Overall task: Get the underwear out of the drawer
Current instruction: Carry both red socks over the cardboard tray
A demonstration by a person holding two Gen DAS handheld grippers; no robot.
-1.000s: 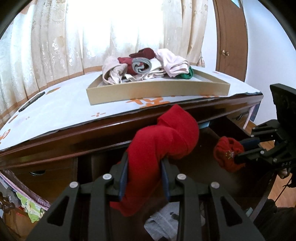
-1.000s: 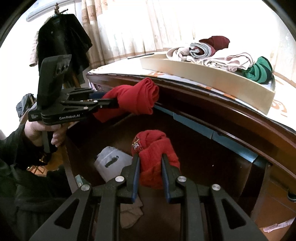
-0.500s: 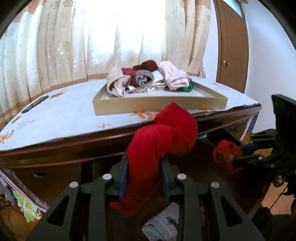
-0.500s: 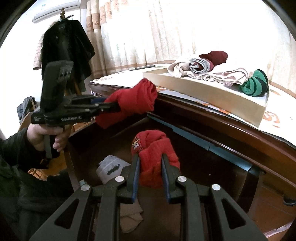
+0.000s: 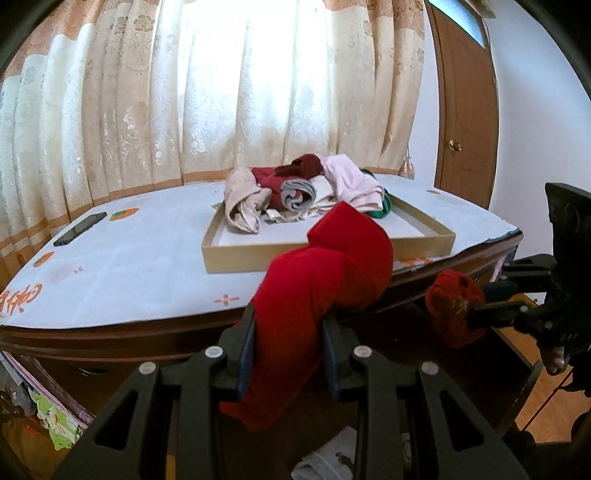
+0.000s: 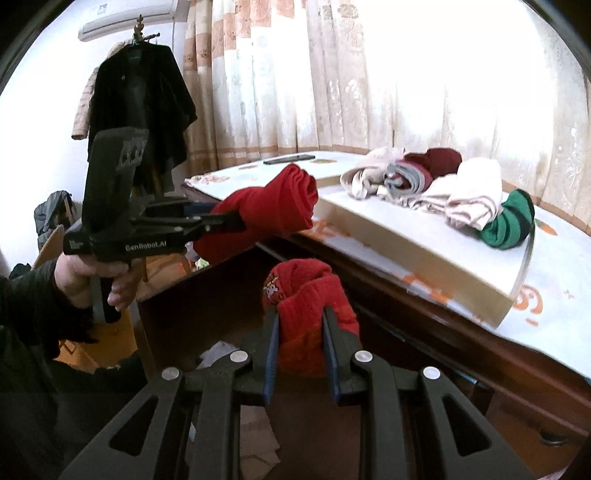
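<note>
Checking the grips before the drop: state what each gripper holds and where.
Left gripper: rolled plain red cloth, clamped near its lower end. Right gripper: rolled red cloth with printed patch, clamped across its middle.

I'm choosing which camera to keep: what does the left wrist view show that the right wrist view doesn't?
Left wrist only: the door and the left claw gripping its red roll up close.
Right wrist only: the black coat, the air conditioner, the hand holding the left claw, and the patch on the right claw's bundle.
Both: tray, phone, curtains.
</note>
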